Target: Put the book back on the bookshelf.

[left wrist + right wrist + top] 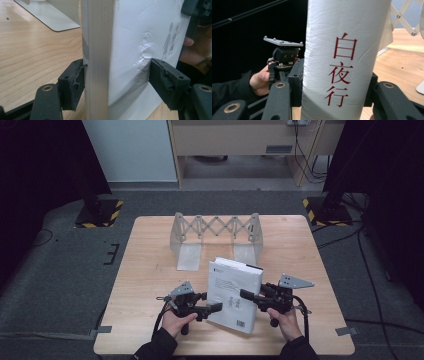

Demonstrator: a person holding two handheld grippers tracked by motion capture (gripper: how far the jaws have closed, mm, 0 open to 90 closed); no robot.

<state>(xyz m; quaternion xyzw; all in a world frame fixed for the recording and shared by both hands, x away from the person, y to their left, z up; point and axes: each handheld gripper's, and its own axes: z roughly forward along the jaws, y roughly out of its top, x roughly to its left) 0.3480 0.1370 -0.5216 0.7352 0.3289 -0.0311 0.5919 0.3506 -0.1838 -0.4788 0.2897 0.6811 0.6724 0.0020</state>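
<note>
Expandable rack (216, 237) at far edge of wooden table (145, 270).

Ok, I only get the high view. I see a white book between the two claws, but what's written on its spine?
Observer: In the right gripper view, the book has three red Chinese characters running down its spine.
Operator: Is the right claw really squeezing it?
Observer: Yes. The right claw has a jaw tight against each side of the spine.
Operator: And the left claw?
Observer: In the left gripper view, the left claw clamps the book at its page edge. The front cover is crumpled just beside one pad.
</note>
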